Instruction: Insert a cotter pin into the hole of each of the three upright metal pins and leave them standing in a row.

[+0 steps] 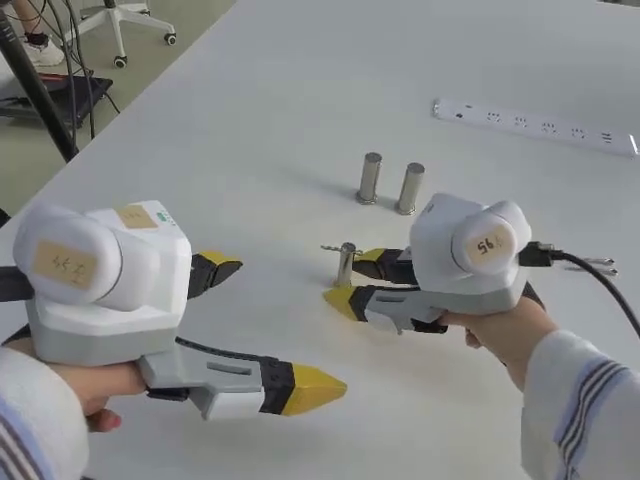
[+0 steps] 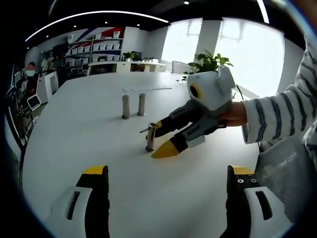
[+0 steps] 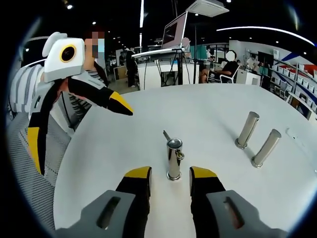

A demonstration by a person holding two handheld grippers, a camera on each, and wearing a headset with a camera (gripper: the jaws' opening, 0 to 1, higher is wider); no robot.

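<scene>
Bright, even light fills the white bench (image 1: pixel 300 100); pins (image 1: pixel 371 178) cast faint, soft shadows. Windows (image 2: pixel 247 54) blow out, ceiling strips (image 3: pixel 141 15) glare, and both gripper views bend at their edges.

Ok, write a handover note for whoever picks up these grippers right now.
Left gripper: jaws open, empty, held off to the side.
Right gripper: jaws open, flanking the near pin, not clamping it.
Done: near pin stands with a cotter pin through its hole.
Left to do: the two far pins stand bare; each needs a cotter pin, then line up all three.
</scene>
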